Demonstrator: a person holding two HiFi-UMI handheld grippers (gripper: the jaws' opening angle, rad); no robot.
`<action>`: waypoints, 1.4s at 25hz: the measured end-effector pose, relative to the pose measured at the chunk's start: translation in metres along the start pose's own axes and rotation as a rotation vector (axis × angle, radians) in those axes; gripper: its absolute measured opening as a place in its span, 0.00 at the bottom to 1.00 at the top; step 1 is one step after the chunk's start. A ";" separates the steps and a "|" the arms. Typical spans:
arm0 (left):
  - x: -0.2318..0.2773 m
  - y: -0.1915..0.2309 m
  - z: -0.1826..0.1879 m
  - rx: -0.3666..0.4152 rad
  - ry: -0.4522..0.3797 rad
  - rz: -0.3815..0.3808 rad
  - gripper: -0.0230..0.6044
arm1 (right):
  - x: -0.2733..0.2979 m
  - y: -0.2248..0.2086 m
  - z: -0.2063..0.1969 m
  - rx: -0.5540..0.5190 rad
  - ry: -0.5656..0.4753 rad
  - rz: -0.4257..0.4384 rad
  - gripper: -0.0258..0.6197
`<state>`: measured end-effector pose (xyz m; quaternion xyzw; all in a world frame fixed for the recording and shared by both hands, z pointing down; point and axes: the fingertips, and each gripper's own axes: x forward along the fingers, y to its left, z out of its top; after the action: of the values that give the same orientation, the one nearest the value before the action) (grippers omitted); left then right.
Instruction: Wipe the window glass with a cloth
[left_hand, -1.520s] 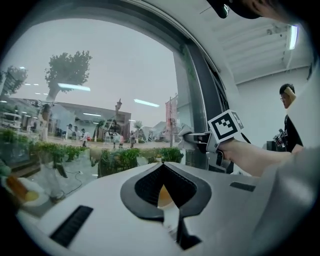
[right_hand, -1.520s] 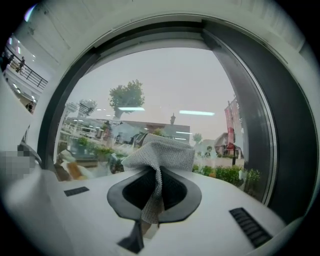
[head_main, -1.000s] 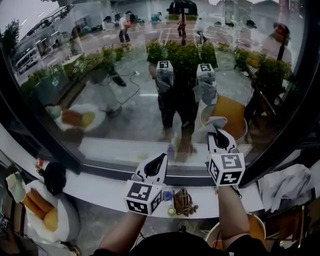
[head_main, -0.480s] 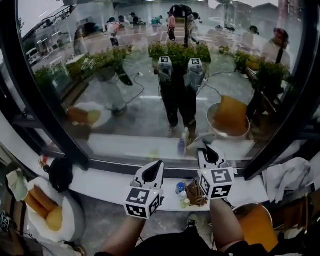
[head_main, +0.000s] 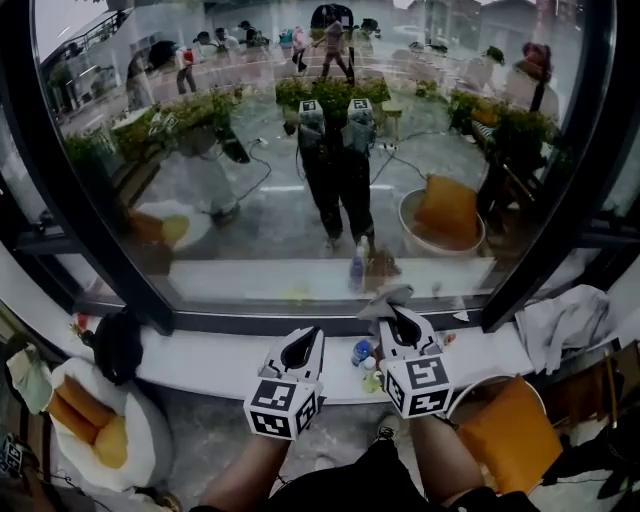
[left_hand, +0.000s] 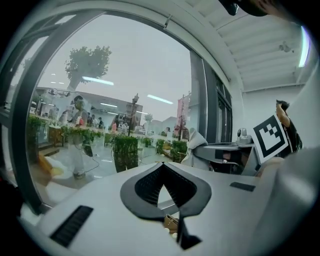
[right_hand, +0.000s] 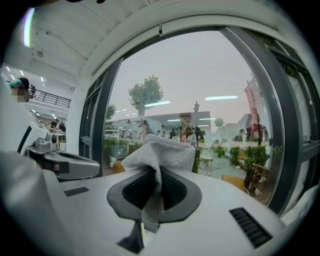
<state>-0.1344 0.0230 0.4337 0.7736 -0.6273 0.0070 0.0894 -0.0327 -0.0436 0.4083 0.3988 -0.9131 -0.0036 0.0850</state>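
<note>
Right gripper (head_main: 393, 312): jaws clamped on the grey cloth (head_main: 384, 296), held at the lower edge of the window glass (head_main: 300, 170); cloth possibly touches the glass, view unclear. Left gripper (head_main: 311, 333): jaws together, empty, over the sill (head_main: 200, 362).

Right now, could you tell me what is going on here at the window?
A person holds a claw in each hand at the window glass. The right claw is shut on a grey cloth, low above the white sill. The left claw, beside it, is shut and empty. Whether the cloth touches the glass cannot be told.
</note>
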 end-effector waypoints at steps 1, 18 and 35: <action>-0.001 -0.004 -0.001 -0.004 0.000 -0.006 0.05 | -0.006 0.001 -0.002 0.001 0.004 -0.002 0.10; -0.013 -0.049 -0.002 0.026 0.009 -0.068 0.05 | -0.060 0.008 -0.007 0.013 -0.002 -0.019 0.10; -0.011 -0.063 -0.002 0.039 0.003 -0.064 0.05 | -0.068 0.007 -0.016 0.020 0.007 0.007 0.10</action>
<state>-0.0754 0.0463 0.4264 0.7949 -0.6018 0.0175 0.0756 0.0106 0.0116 0.4145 0.3963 -0.9142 0.0072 0.0841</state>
